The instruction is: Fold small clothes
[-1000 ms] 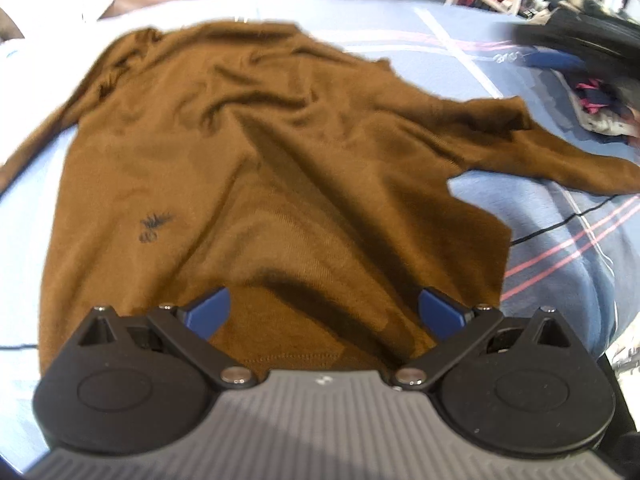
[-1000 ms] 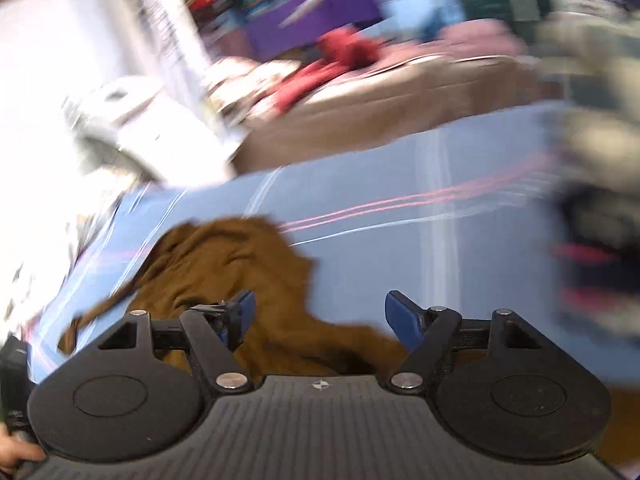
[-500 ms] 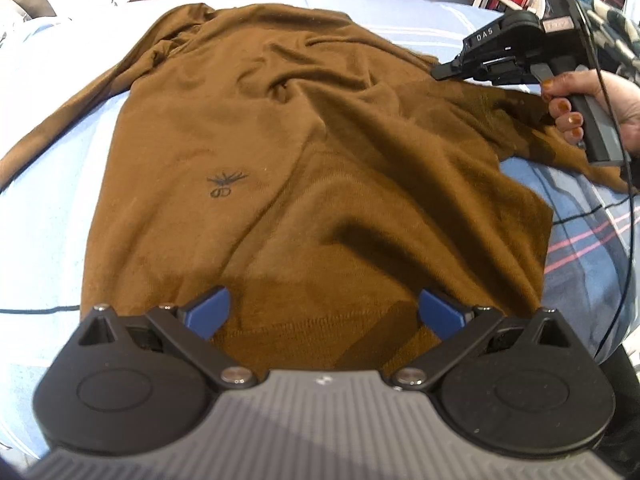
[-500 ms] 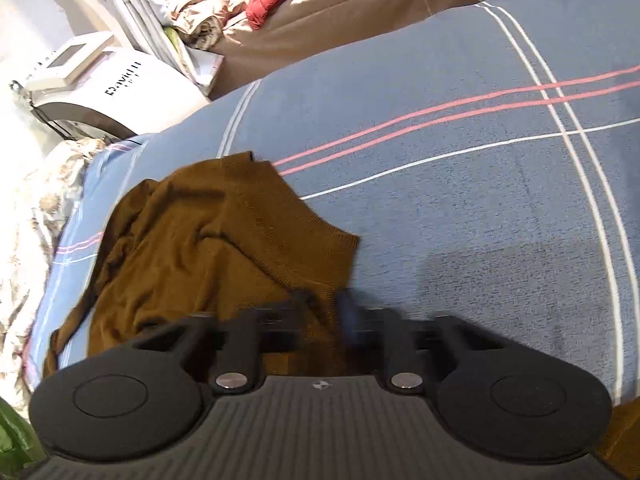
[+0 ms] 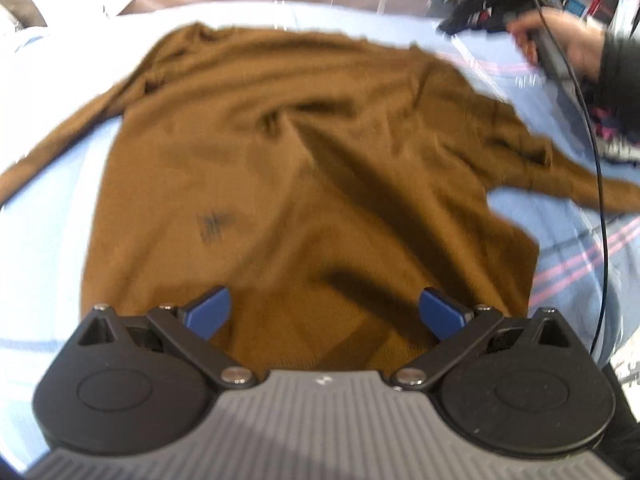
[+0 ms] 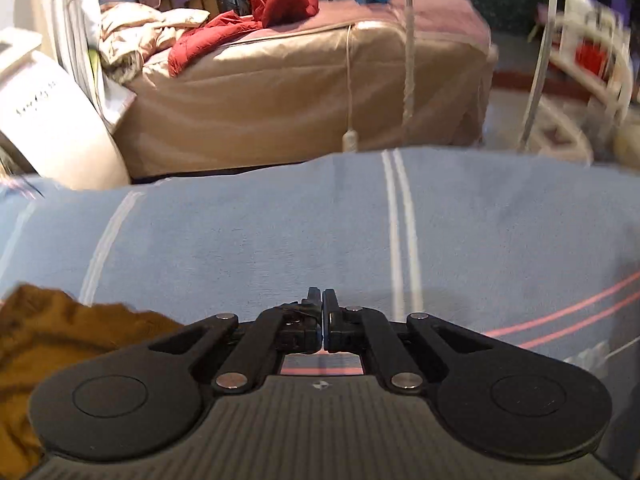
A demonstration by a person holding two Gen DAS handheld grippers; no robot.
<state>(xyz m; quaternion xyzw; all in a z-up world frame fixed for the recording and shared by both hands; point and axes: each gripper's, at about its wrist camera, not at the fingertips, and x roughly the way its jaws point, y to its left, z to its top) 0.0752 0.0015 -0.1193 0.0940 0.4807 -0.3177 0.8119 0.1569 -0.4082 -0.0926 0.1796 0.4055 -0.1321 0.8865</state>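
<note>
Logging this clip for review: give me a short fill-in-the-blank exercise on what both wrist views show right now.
1. The garment spread on the blue striped bedsheet is a ____ sweater.
2. The left gripper has its jaws ____.
3. The right gripper has its jaws ____.
4. The jacket lying on the beige bed behind is ____.

Missing words: brown; open; shut; red

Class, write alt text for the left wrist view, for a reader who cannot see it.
A brown sweater lies spread, wrinkled, on a light blue striped bedsheet, sleeves trailing off to either side. The left gripper hovers open over its near hem, blue-tipped fingers apart. At upper right, a hand holds a dark handle, blurred.
</note>
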